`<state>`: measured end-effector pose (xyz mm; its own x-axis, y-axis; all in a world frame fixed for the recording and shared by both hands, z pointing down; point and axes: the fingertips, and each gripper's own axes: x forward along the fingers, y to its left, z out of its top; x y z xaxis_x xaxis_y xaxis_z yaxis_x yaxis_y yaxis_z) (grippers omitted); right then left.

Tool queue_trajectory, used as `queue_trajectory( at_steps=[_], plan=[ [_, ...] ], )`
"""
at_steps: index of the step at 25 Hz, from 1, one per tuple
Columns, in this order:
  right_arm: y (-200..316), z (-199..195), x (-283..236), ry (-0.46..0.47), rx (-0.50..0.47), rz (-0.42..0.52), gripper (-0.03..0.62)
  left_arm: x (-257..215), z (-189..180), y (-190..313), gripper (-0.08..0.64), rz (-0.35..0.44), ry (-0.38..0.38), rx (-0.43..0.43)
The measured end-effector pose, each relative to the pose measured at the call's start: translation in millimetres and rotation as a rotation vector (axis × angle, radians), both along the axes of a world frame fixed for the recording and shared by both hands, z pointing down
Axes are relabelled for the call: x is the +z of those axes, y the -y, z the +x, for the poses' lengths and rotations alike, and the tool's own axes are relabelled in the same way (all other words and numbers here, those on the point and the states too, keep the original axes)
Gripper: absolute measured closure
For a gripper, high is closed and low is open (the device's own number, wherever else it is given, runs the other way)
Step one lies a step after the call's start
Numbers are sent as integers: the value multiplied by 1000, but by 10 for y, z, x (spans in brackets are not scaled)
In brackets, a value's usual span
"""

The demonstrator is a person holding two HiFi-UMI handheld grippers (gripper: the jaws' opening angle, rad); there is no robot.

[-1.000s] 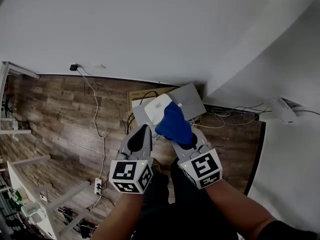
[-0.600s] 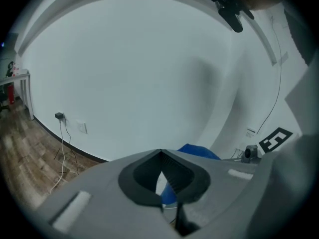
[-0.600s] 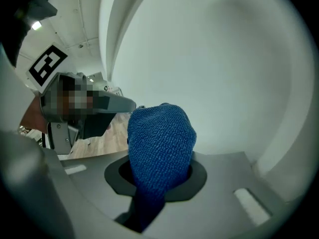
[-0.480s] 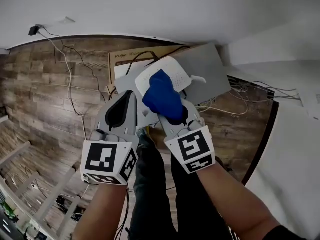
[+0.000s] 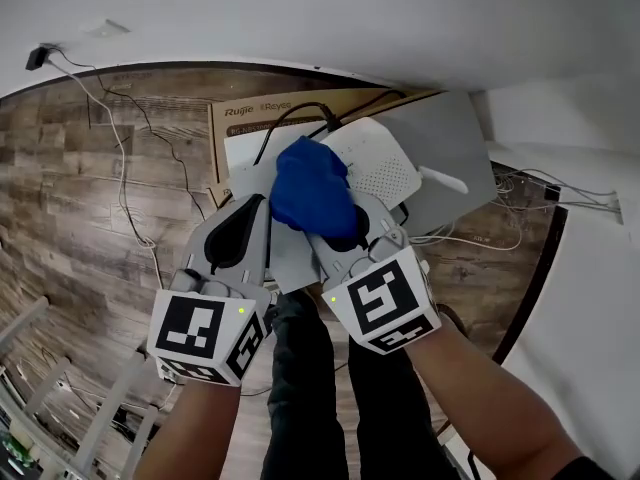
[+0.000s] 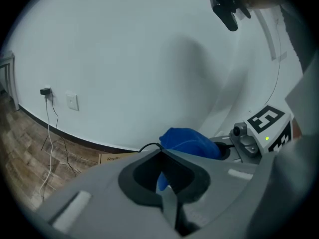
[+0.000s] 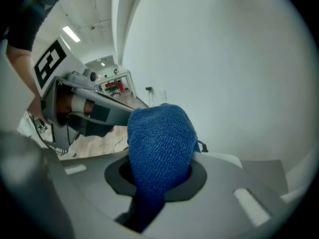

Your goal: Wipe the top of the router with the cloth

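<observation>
Both grippers sit closer in now, cloth slid toward the router's left end. Right gripper [image 5: 330, 226] clamps the bunched blue cloth [image 5: 312, 193], apparently pressed on the white router [image 5: 378, 163] top for wiping. Left gripper [image 5: 260, 206] has its jaws together, empty, alongside. Underneath: grey panel [image 5: 452, 148], cardboard box [image 5: 240, 118], wood floor [image 5: 90, 188], white wall [image 5: 300, 18].

cloth [image 5: 312, 190]: blue nubbly terry | router [image 5: 378, 163]: matt white plastic, perhaps | floor [image 5: 80, 198]: wood-grain planks

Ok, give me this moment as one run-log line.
right claw: shut on blue cloth | blue cloth: over white router left end | left claw: shut, empty, alongside
</observation>
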<state>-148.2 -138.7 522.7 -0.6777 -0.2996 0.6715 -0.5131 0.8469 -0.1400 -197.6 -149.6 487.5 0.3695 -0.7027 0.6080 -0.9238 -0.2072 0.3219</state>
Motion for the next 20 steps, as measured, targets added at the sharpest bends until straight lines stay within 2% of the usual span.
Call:
queue_trajectory(
  at_steps=[4, 8, 13, 20],
  plan=[
    [93, -145, 81, -45, -51, 16, 494, 78, -184, 65, 560, -12, -10, -25],
    [283, -195, 95, -54, -53, 37, 493, 114, -265, 129, 560, -10, -15, -43],
    [519, -59, 117, -66, 22, 32, 494, 129, -180, 226, 560, -21, -19, -26],
    [756, 407, 114, -45, 178, 4, 494, 120, 176, 522, 560, -23, -17, 46]
  ],
)
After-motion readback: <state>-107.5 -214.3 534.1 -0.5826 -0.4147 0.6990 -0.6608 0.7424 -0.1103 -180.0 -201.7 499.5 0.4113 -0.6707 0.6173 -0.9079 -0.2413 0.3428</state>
